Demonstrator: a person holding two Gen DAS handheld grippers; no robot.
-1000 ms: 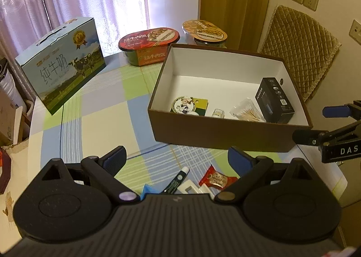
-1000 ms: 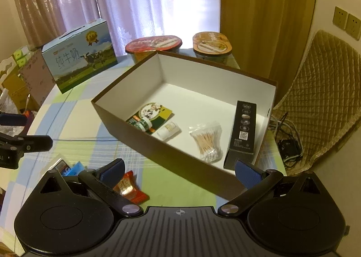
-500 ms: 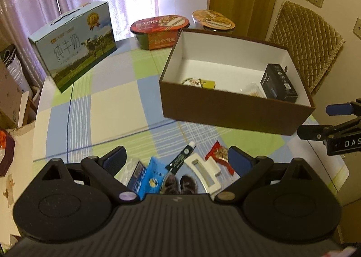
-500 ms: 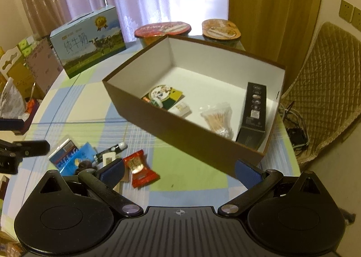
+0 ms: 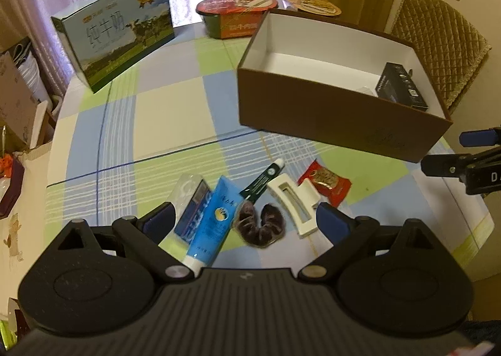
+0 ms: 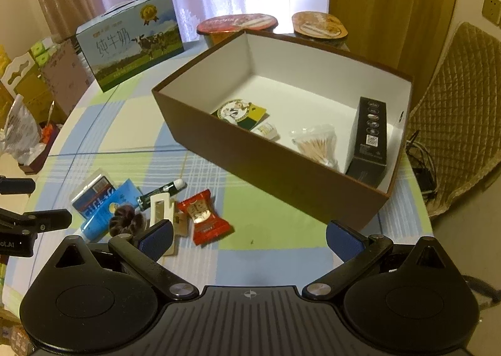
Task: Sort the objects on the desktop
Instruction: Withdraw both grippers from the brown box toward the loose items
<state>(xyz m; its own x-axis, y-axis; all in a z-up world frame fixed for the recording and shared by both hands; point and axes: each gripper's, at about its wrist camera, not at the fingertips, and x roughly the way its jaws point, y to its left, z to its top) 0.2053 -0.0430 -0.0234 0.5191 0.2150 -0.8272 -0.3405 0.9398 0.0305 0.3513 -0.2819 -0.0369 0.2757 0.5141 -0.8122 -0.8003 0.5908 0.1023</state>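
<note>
**Hovering over the clutter, both claws spread and holding nothing**

Hanging above the checked tablecloth [image 5: 162, 124], my left gripper [image 5: 245, 221] has its blue pads wide apart with nothing between them. Right under it lies the unsorted heap: a blue tube [image 5: 213, 224], a blue-and-clear blister pack [image 5: 191, 199] tucked against the tube's left side, a dark scrunchie [image 5: 260, 224], a white hair clip [image 5: 296, 202] and a slim green tube [image 5: 263, 179] with a white cap pointing toward the brown box [image 5: 332, 118]. A red snack packet [image 5: 325, 182] lies just right of the clip.

My right gripper [image 6: 249, 237] is spread too, gripping nothing, poised over bare cloth between that heap and the box's near wall. From this side I see into the box: a black carton [image 6: 371, 134] against the right wall, a bag of cotton swabs [image 6: 316, 144], a small white bottle [image 6: 267, 130] and a green-and-yellow card [image 6: 241, 112]. Behind, a milk carton case [image 6: 131, 43] and two instant noodle bowls [image 6: 238, 24] stand by the curtain.
</note>
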